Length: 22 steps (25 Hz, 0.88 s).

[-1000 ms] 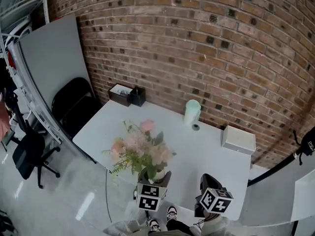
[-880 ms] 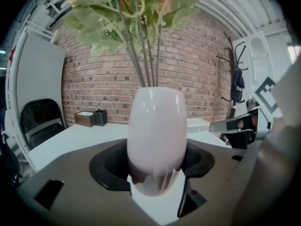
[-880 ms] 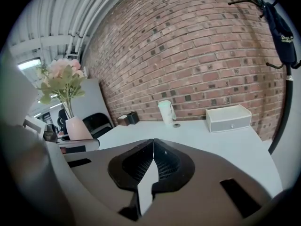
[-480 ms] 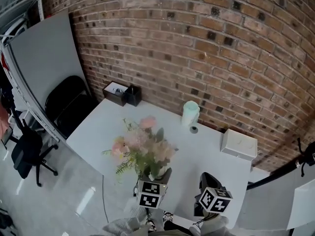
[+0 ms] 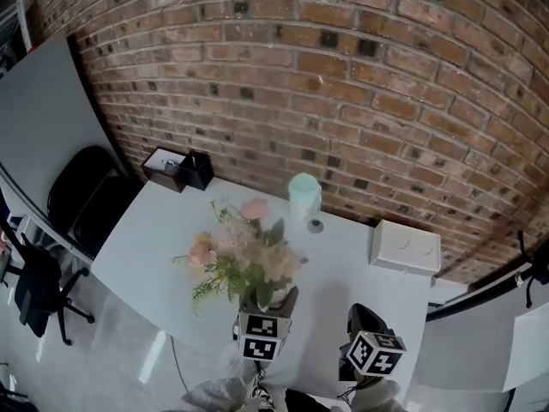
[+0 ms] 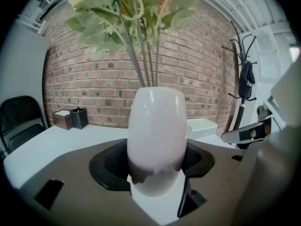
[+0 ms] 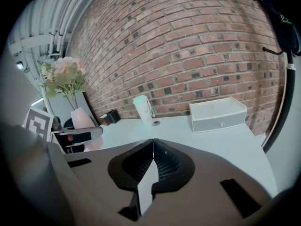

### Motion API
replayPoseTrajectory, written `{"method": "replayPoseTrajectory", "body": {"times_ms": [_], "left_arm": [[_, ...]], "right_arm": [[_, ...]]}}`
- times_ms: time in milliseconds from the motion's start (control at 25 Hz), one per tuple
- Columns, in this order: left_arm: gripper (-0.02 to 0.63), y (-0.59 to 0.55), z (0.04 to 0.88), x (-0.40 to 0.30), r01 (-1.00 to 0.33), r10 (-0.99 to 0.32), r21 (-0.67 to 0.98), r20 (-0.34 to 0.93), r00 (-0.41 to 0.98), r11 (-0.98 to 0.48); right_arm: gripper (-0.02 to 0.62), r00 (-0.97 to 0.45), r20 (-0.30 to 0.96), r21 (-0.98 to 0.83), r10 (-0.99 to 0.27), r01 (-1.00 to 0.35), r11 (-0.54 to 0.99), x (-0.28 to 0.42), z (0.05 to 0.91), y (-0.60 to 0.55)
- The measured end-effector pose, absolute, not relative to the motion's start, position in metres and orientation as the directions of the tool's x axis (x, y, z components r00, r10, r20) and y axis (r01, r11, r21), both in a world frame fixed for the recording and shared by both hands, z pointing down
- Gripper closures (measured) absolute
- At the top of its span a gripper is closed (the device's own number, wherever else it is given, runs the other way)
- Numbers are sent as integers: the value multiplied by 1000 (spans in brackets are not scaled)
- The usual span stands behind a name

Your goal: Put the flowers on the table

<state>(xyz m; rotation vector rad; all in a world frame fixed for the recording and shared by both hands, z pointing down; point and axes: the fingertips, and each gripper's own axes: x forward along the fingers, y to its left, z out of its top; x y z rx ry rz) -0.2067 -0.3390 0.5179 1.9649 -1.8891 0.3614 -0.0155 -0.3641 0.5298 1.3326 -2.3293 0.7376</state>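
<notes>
— Over the near part of the table (image 5: 146, 230), what does the left gripper (image 5: 268, 305) have?

— Its jaws are clamped on the lower body of the pale pink vase (image 6: 156, 131). The vase stands upright between them, with the flowers (image 5: 244, 251) spreading above. The right gripper (image 5: 362, 320) hangs just to the right, jaws pressed together on nothing.

— How should the set-down go?

— I'd lower it straight and plumb. The bouquet looks top-heavy, and a narrow rounded vase would likely tip if let go at a lean. Aim for the bare middle of the table, well short of the pale green cup (image 5: 304, 197) and the white box (image 5: 405, 247) by the far wall. Spread the jaws only once the base sits flat, then back out toward the near side without brushing the stems.

— What can't you make out?

— The vase's foot. The gripper covers it from above, and its own view loses it behind the jaws, so I cannot tell whether it touches the tabletop. Both grippers also hide the table's near edge. The small round thing (image 5: 316, 225) beside the cup is too small to name.
</notes>
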Motion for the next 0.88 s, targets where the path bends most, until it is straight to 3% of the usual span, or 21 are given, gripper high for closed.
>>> {"method": "replayPoseTrajectory", "body": {"times_ms": [880], "left_arm": [[317,-477,592,-160,-990,-881,92,452,141,-111]], "right_arm": [[571,-486,603,-338,-632,-874,349,3,615,-436]]}}
